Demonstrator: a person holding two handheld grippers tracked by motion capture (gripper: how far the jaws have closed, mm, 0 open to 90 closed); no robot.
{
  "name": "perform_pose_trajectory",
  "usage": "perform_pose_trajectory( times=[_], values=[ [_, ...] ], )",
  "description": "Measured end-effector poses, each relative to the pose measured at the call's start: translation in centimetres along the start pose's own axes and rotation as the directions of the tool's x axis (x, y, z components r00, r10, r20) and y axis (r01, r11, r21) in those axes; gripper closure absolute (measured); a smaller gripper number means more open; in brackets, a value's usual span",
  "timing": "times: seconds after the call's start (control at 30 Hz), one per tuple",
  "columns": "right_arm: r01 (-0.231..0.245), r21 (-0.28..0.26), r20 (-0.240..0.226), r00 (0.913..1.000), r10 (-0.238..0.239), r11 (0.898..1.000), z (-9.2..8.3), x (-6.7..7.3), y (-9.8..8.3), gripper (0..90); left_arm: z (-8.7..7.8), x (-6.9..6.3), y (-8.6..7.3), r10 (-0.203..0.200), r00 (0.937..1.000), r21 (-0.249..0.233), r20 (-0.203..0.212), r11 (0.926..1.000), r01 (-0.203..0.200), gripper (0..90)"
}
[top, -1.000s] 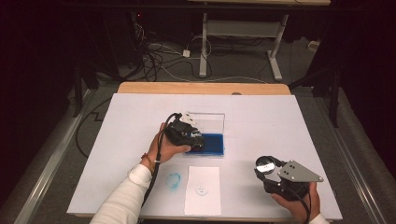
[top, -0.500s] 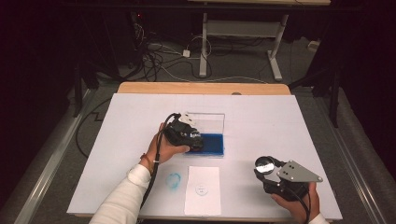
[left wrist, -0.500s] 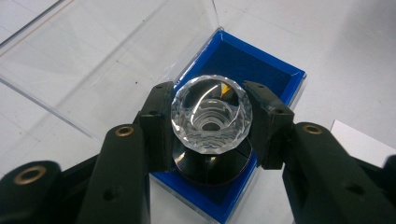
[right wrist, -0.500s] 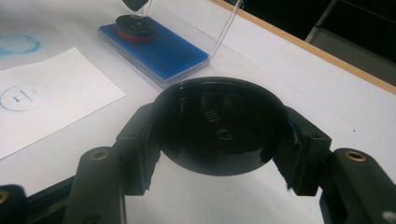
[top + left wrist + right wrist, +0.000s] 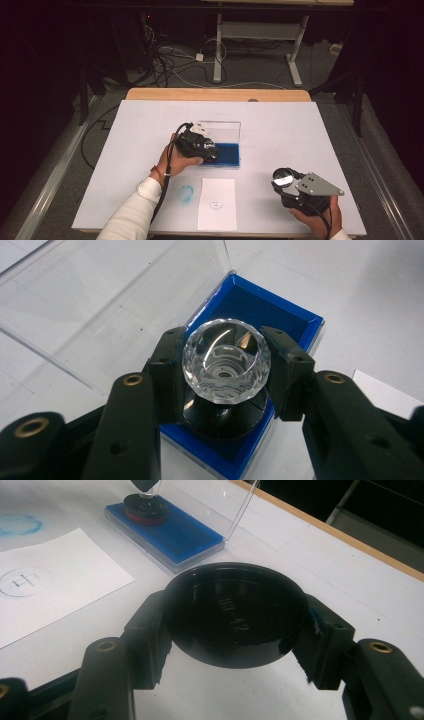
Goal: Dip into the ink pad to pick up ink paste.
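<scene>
My left gripper is shut on the faceted crystal knob of a round stamp, whose black base rests on the blue ink pad. In the high view this gripper sits over the left end of the ink pad, in front of its upright clear lid. My right gripper is shut on a black round cap. In the high view it hovers near the table's front right with the cap facing up.
A white paper sheet with a small round stamped mark lies at the front centre, with a blue ring smudge left of it. The white table cover ends at a wooden back edge. Cables lie on the floor behind.
</scene>
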State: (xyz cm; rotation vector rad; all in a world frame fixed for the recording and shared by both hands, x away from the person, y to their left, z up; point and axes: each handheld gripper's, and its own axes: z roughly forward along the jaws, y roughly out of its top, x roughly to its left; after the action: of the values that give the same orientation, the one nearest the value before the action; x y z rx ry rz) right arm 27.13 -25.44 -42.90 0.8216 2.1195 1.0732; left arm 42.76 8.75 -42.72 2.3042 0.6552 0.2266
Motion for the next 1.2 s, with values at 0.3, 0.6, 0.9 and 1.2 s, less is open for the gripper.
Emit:
perform_pose_trajectory(
  times=[0.3,0.6,0.9,1.2],
  values=[
    [0.007,0.007,0.0,1.0,-0.007,1.0,0.05,0.1,-0.01,38.9,-0.01,0.08,-0.32,-0.005,1.0,-0.015,0.007,0.9999,0.005,54.5],
    [0.009,0.005,0.004,1.0,-0.009,1.0,-0.02,0.06,-0.05,38.9,0.06,-0.02,-0.4,0.001,1.0,-0.019,0.002,0.9998,-0.001,54.5],
    [0.007,0.006,0.001,1.0,-0.007,1.0,0.0,0.12,-0.04,38.9,0.04,-0.02,-0.43,0.002,1.0,-0.016,0.003,0.9999,-0.002,54.5],
    [0.007,0.001,-0.002,1.0,-0.007,1.0,-0.05,0.11,-0.02,38.9,0.04,-0.14,-0.36,0.001,1.0,-0.011,-0.007,0.9999,-0.001,54.5]
  ],
)
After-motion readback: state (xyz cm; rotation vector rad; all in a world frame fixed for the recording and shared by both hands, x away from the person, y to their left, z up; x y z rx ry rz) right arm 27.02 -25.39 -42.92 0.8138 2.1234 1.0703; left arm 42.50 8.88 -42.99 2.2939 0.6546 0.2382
